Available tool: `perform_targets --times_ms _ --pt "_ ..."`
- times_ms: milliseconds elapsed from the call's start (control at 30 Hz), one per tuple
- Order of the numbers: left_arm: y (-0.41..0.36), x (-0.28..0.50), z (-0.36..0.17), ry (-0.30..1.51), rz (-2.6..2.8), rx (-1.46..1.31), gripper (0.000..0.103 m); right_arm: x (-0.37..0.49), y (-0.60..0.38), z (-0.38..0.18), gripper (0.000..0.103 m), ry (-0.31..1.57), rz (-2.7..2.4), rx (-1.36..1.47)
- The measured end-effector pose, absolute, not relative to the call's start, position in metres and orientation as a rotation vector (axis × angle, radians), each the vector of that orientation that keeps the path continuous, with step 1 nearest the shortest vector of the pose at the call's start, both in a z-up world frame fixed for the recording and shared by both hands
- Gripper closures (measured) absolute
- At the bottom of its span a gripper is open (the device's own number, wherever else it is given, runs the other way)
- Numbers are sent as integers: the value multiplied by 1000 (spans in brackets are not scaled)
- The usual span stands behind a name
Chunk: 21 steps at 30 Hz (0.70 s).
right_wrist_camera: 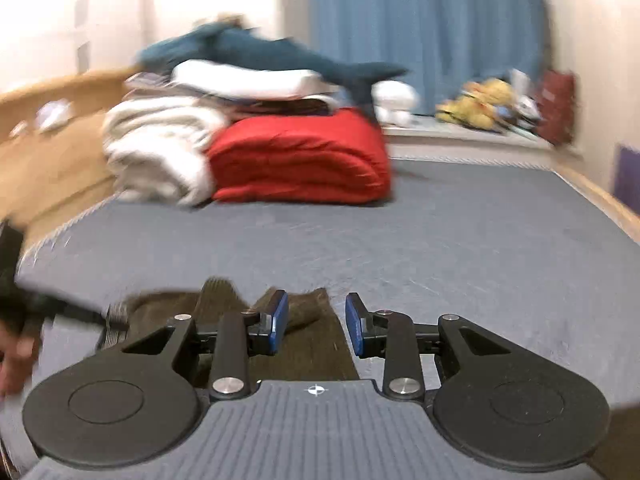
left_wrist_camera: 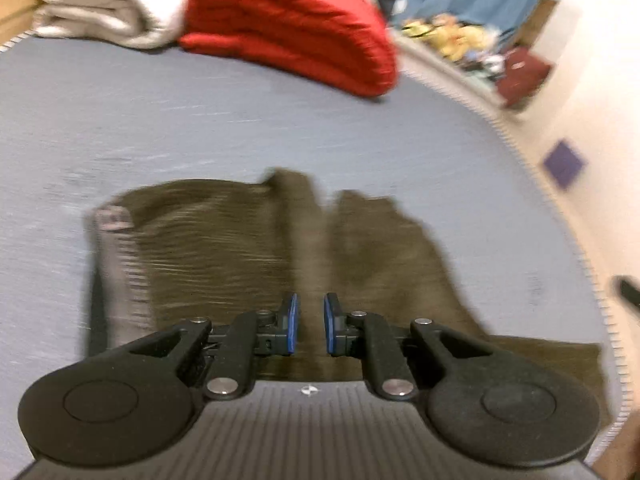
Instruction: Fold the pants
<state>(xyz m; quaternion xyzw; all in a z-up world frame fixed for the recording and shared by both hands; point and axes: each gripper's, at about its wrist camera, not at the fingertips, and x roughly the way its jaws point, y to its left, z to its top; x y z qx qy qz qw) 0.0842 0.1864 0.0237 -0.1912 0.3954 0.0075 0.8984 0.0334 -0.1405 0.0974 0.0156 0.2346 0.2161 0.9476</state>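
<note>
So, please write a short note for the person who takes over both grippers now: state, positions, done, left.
Left gripper: open, empty, above the pants.
Right gripper: open, empty, at the pants' edge.
The olive pants lie bunched on the grey mattress, waistband at the left in the left wrist view.
Done: no neat fold is visible.
Left: grasp, flatten, fold.

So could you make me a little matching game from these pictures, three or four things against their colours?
Things:
1. pants
2. folded quilt
3. curtain
4. bundled blanket

Colours:
A. blue
B. white
C. dark olive-brown
D. red

Pairs: 1-C, 2-D, 3-A, 4-B
</note>
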Motion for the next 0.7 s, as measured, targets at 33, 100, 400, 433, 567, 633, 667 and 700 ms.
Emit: perform_targets --times_ms 33,100,400,433,567,633,667,700 --pt "179 86 23 822 -8 -394 88 37 -135 94 70 503 430 79" --pt "167 90 23 869 -35 -392 87 46 -126 80 70 572 422 155" --pt "135 125 -27 948 -157 -306 61 97 -122 1 68 828 475 457" --pt "132 128 -32 954 -155 -291 61 99 -121 -2 68 833 475 459" --pt "123 144 -47 960 -120 -220 65 113 -124 -11 68 851 481 487" --pt "128 149 -50 970 -99 -205 87 122 -126 -12 68 843 470 485" --pt "129 150 -50 970 -95 -196 88 126 -129 -12 67 830 465 475" --pt "130 151 -50 962 -92 -188 89 131 -132 -12 63 809 449 454"
